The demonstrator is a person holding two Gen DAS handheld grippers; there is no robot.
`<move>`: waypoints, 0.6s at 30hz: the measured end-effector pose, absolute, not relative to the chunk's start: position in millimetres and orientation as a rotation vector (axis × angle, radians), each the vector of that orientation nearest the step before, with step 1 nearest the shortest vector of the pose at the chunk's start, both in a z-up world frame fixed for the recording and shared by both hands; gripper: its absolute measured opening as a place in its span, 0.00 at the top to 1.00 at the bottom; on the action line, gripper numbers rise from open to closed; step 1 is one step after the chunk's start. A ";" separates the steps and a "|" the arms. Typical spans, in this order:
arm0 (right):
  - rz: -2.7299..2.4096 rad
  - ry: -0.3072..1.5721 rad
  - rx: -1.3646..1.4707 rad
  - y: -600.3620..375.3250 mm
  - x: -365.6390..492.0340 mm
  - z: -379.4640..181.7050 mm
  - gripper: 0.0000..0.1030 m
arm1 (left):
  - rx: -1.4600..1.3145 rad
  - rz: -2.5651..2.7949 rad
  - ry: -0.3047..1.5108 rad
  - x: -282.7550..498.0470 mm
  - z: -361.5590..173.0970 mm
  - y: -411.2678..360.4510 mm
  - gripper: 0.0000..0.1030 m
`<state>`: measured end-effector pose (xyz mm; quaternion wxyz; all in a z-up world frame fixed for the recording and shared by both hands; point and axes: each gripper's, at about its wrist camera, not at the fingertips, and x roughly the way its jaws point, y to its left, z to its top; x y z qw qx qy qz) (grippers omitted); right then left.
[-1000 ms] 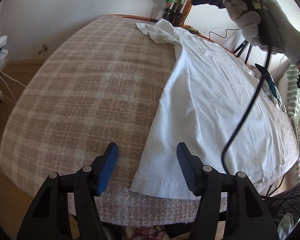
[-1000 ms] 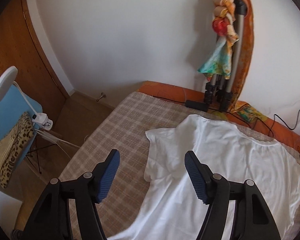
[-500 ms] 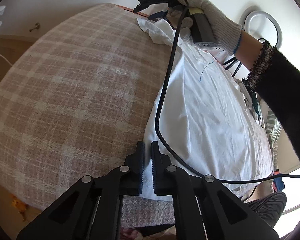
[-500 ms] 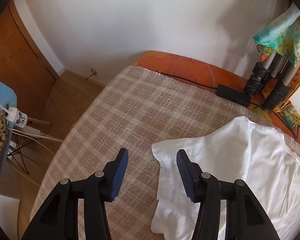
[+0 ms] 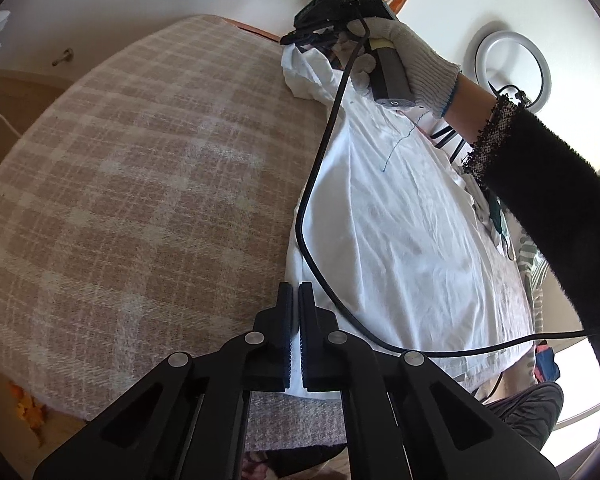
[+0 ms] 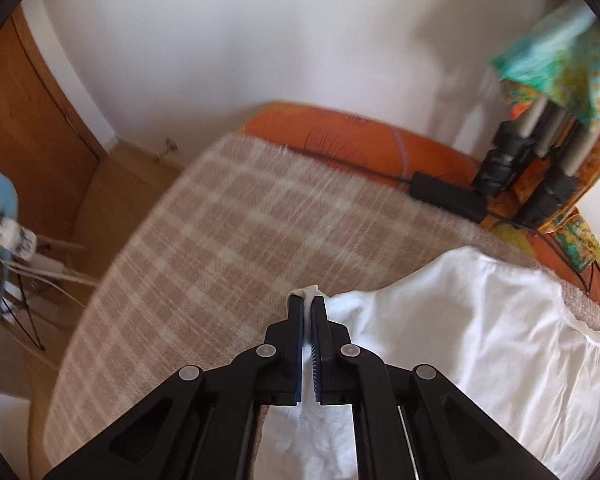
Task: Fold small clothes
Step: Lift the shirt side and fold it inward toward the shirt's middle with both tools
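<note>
White t-shirt [image 5: 400,232] spread flat on plaid bed cover [image 5: 140,168], right half, hem at near edge. Thin, light, limp; best pinched at hem corner and sleeve. Left gripper [image 5: 294,300] pressed together on hem corner. Right gripper [image 6: 307,304] clamped on sleeve tip.

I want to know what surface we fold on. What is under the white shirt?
The white shirt lies on a beige checked blanket; an orange cover shows beyond it. What lies directly beneath the shirt is covered.
</note>
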<state>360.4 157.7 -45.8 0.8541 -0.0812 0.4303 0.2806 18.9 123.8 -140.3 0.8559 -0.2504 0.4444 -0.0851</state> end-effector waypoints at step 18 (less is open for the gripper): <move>0.616 0.844 -0.091 122.9 353.8 -8.4 0.99 | -0.364 -0.110 0.970 10.6 -143.8 112.9 0.62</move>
